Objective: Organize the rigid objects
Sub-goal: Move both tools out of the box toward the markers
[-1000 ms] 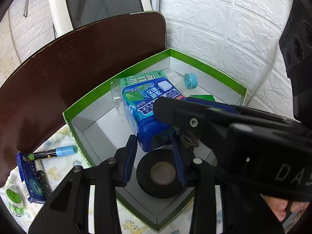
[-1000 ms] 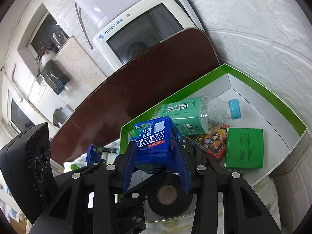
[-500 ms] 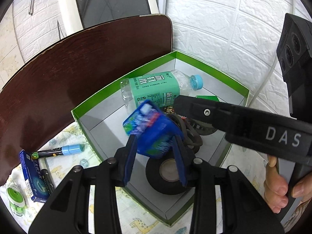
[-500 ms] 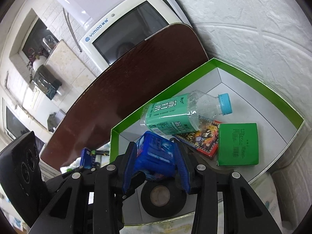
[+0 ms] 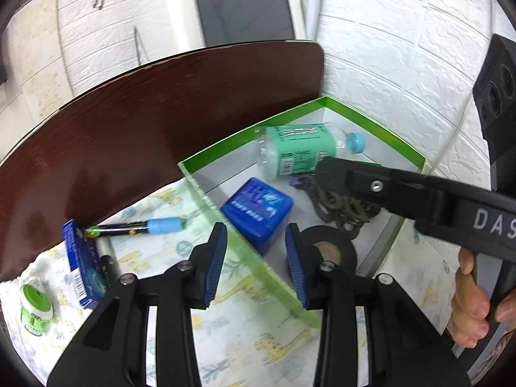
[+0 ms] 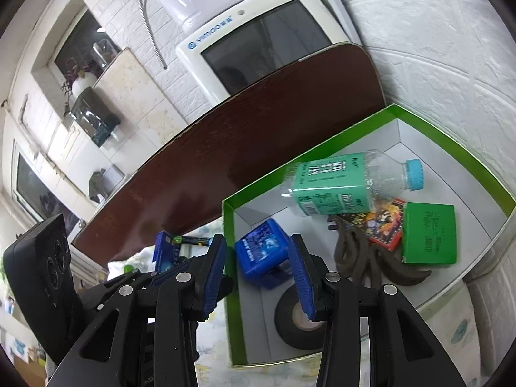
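The left gripper is hanging over the near wall of the green box, its blue pads standing partly apart with nothing pinched between them. The right gripper is hovering at the same near corner, its jaws likewise partly apart and empty; in the left wrist view its black arm is crossing in from three o'clock, with a person's hand wrapping the handle at four o'clock.

Just beyond both sets of pads, the blue container is lying inside the box on its grey floor, apart from either gripper. The black tape roll is lying flat on the box floor beside it, toward five o'clock of the container in the right wrist view. Dark curved pieces, too tangled to identify, are lying at three o'clock of the container. Beyond them, a green packet is overlapping a red printed card. The water bottle, green-labelled and blue-capped, is lying on its side toward the box's far corner.

Outside the box, at nine o'clock in the left wrist view, a blue-capped marker, a blue carton and a small green-lidded tub are lying on the giraffe-print cloth. A dark brown board is standing behind them, with a white monitor at twelve o'clock against the white wall.
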`<state>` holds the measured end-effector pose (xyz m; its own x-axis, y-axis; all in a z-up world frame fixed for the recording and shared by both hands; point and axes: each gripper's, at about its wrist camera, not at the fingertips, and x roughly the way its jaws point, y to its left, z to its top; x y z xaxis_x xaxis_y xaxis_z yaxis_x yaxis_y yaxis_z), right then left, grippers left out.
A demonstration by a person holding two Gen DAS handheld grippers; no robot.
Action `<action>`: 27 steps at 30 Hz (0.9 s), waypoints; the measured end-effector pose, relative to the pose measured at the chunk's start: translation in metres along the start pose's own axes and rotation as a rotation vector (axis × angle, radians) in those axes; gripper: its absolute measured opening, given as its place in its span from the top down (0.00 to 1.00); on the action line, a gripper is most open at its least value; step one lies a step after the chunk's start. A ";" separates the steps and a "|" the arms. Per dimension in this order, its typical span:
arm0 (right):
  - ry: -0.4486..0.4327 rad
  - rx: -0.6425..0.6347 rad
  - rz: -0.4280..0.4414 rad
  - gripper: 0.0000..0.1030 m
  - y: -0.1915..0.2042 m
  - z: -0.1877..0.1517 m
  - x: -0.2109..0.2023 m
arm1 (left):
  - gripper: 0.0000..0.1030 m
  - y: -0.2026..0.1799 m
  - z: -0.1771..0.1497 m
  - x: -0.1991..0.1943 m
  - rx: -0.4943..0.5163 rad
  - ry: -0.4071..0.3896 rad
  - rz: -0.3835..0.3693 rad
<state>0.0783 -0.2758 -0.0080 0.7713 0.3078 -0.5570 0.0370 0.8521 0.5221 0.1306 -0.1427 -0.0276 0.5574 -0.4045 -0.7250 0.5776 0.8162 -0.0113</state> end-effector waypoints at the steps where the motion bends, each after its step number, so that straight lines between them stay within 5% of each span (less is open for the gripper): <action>1: 0.004 -0.007 0.002 0.58 0.004 -0.001 0.002 | 0.65 0.005 -0.002 -0.002 -0.012 -0.001 0.006; 14: 0.072 -0.103 0.024 0.58 0.057 -0.012 0.035 | 0.66 0.112 -0.045 0.011 -0.257 0.077 0.143; 16: 0.087 -0.121 0.024 0.58 0.067 -0.014 0.044 | 0.62 0.125 -0.051 0.002 -0.268 0.037 0.140; 23: 0.165 -0.180 0.031 0.58 0.102 -0.024 0.085 | 0.64 0.180 -0.080 -0.010 -0.364 0.066 0.283; 27: 0.186 -0.216 0.017 0.58 0.120 -0.029 0.107 | 0.64 0.202 -0.092 -0.024 -0.466 0.034 0.211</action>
<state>0.1468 -0.1283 -0.0230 0.6400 0.3781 -0.6689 -0.1267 0.9106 0.3935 0.1786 0.0703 -0.0759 0.6088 -0.2039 -0.7666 0.1229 0.9790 -0.1628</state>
